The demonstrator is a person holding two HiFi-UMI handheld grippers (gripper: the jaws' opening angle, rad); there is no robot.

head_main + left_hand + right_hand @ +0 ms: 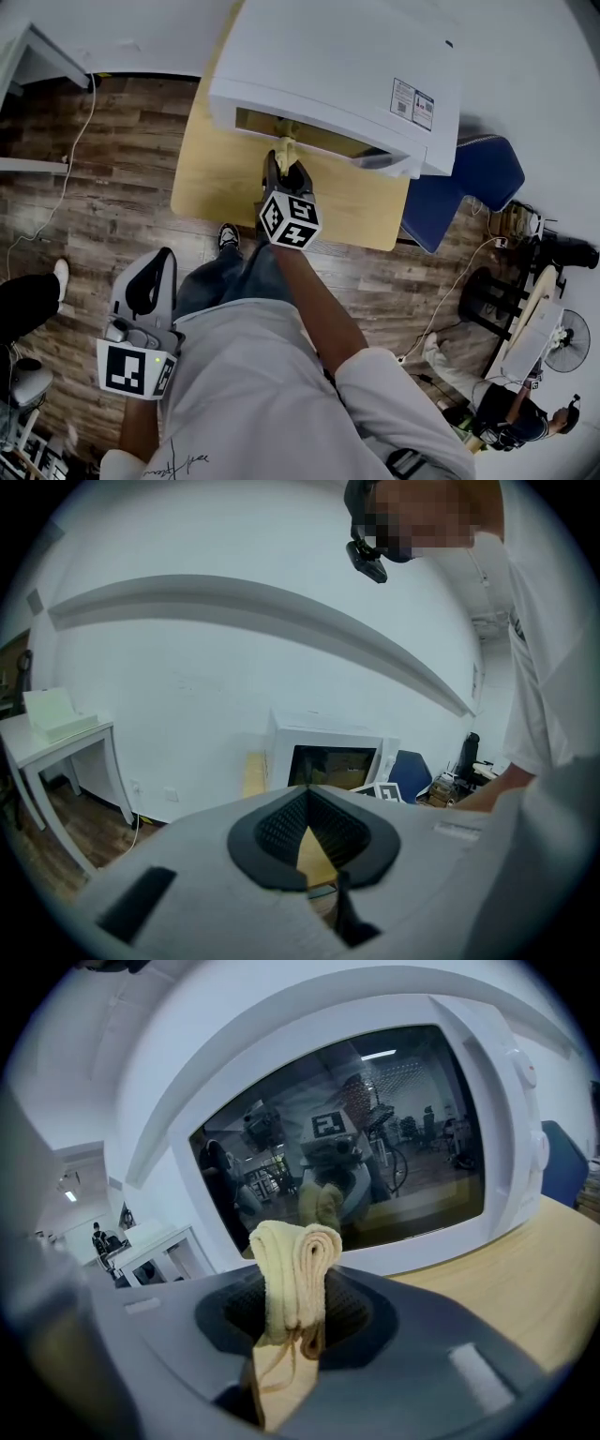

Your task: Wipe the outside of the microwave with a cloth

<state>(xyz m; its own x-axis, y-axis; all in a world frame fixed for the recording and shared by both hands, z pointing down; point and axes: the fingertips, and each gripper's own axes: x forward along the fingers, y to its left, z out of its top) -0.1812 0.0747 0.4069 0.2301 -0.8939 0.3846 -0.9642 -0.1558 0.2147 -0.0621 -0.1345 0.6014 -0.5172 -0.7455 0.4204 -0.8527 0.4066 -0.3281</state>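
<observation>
Yellow terry cloth [295, 1269], rolled into a thick fold, stood up between the jaws of the right gripper [296, 1309], which were clamped narrowly on its lower part, with a loose hem trailing below the pads. The fold was held just in front of the dark door glass [375, 1147] of the white microwave [328, 66], low on the door. From where I stood I could not say whether it was touching the glass.

Only a short stub of cloth stuck out past the jaws. If the person leaned in too hard or tipped the gripper, I thought the hard jaw tips might meet the glass instead of the cloth and scrape it. A long sideways drag might also tug the roll out of the pinch, since so little of it was caught.

To the right of the door were the control knobs [530, 1071]. A swipe across that panel could turn one by accident.

The microwave sat on a pale wooden tabletop [211, 169] with nothing bracing it. The left gripper [150, 291] hung down by the person's leg, well away, its jaws closed tip to tip on nothing. A firm push against the front might therefore shove the microwave backward along the wood. A blue chair [478, 178] stood close by the right end of the tabletop, where a wide sweep of the elbow might catch it.
</observation>
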